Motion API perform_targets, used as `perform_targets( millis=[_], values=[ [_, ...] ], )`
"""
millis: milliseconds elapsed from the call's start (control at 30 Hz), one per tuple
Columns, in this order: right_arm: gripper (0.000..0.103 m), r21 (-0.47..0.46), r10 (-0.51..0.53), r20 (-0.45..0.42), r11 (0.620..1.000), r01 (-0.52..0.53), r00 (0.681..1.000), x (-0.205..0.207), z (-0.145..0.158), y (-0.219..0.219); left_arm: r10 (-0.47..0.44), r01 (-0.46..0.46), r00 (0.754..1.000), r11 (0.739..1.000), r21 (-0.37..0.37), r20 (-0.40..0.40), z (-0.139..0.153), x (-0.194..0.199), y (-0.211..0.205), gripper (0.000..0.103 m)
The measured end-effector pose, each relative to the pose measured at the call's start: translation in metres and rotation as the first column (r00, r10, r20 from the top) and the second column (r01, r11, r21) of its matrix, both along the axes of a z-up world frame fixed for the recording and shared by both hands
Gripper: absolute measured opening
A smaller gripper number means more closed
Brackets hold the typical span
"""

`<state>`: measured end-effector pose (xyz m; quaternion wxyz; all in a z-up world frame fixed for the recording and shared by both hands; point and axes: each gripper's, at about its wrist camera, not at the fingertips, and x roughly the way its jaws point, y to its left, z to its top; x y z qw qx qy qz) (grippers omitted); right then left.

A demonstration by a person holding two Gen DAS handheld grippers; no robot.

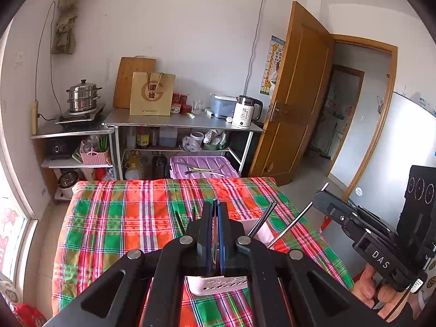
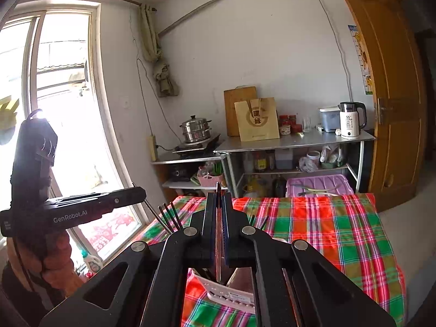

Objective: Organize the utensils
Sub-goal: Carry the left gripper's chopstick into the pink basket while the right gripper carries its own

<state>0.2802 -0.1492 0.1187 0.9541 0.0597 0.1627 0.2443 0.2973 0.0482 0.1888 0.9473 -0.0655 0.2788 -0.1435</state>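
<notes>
A white perforated utensil basket [image 1: 218, 286] [image 2: 231, 294] stands on the plaid tablecloth [image 1: 122, 218], right under both grippers. Several dark chopsticks [image 1: 263, 219] [image 2: 170, 216] stick up out of it. My left gripper [image 1: 215, 204] [image 2: 143, 192] is shut on a thin metal chopstick [image 1: 215, 234] [image 2: 155, 211] whose lower end slants toward the basket. My right gripper [image 2: 218, 194] [image 1: 317, 197] is shut on a second metal chopstick [image 2: 218, 188] [image 1: 294, 222], also angled down at the basket. A hand [image 1: 368, 286] holds the right gripper's handle.
Beyond the table stands a steel counter [image 1: 185, 121] with a white kettle [image 1: 246, 111], a paper bag, a cutting board and a steamer pot [image 1: 81, 95]. A purple bin [image 1: 201, 166] sits at the table's far edge. A wooden door [image 1: 297, 95] stands open on the right, a window [image 2: 54, 95] on the left.
</notes>
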Motion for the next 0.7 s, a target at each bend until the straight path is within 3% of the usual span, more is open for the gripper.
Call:
perform_targets(
  millis=[700],
  values=[
    [0.004, -0.048, 0.005, -0.099, 0.999, -0.01, 0.995, 0.029, -0.048, 0.012, -0.041, 0.043, 0.993, 0.999, 0.016, -0.111, -0.059, 0.031, -0.014, 0.003]
  ],
)
